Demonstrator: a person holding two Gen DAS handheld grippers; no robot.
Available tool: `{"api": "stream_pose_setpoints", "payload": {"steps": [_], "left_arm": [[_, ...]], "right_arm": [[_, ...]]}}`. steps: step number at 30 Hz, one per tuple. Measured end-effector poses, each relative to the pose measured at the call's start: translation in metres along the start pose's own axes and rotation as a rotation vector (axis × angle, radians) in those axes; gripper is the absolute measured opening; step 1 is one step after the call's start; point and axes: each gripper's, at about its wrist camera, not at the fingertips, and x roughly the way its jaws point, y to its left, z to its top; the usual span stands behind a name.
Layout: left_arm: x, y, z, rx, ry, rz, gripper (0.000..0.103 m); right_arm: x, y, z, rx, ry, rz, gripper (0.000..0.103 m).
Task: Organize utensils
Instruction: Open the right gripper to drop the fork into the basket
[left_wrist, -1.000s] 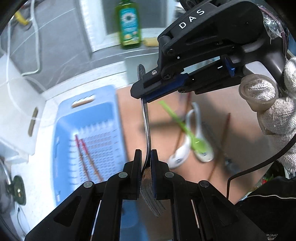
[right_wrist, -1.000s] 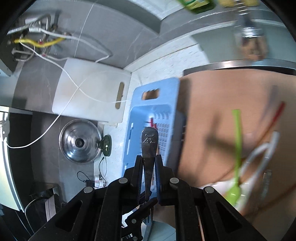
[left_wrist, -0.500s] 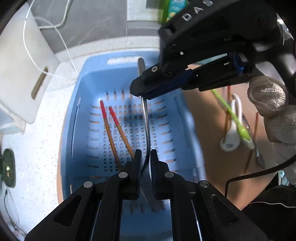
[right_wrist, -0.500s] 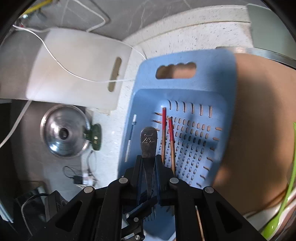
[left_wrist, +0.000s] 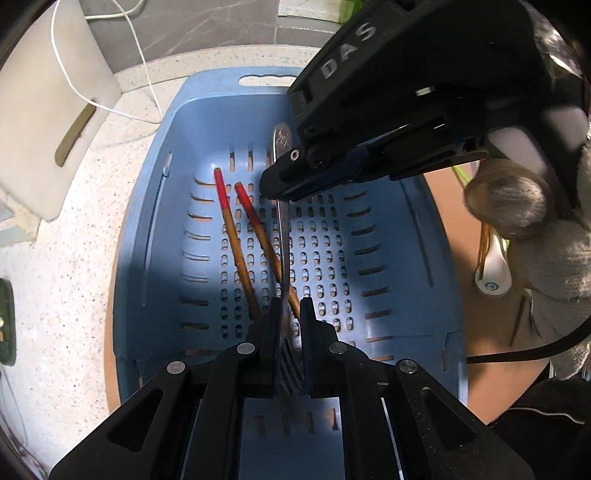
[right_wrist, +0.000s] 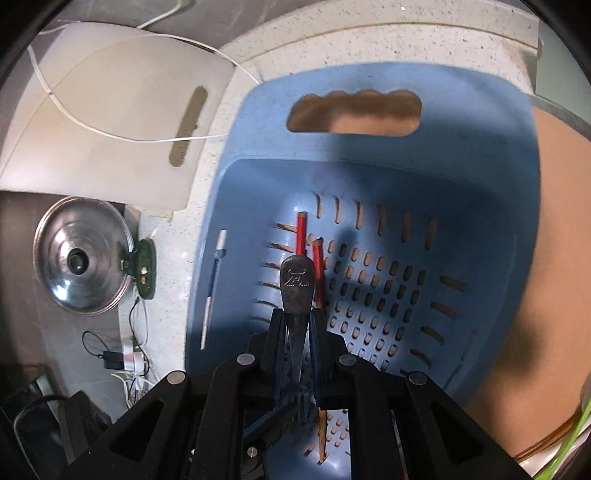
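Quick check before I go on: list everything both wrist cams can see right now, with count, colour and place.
fork: 1, metal, held over the basket by both grippers
chopsticks: 2, wooden, red tops, on the basket floor
basket: 1, blue, slotted, on the counter
cutting board: 1, white, left of basket
pot lid: 1, steel, far left
spoon: 1, white, right of basket
left gripper: black, shut on the fork's tine end
right gripper: black, shut on its handle
gloved hand: 1, white

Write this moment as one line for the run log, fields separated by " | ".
object: fork | left tongs: shut on fork tines | right tongs: shut on fork handle | position: above blue basket | in basket: chopsticks
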Motion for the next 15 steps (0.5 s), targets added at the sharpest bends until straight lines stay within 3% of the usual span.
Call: {"api": "stream_pose_setpoints", "payload": {"steps": [9,14,15], "left_arm": [[-0.012,0.007,-0.004,-0.039,-0.021,0.017,0.008],[-0.035,0.005,-0.008,-0.058,-0.061,0.031,0.009],[-0.041,0.004,-0.009,-0.058,-0.069,0.03,0.014]], "right_arm": [[0.015,-0.001,0.006,0.006,0.017,-0.018,0.014],[-0.007,0.001,-0.004,-0.07,-0.003,-0.016,0.019],[-0.017,-0.001,-0.008,-0.083,-0.009,-0.008,0.019]]}}
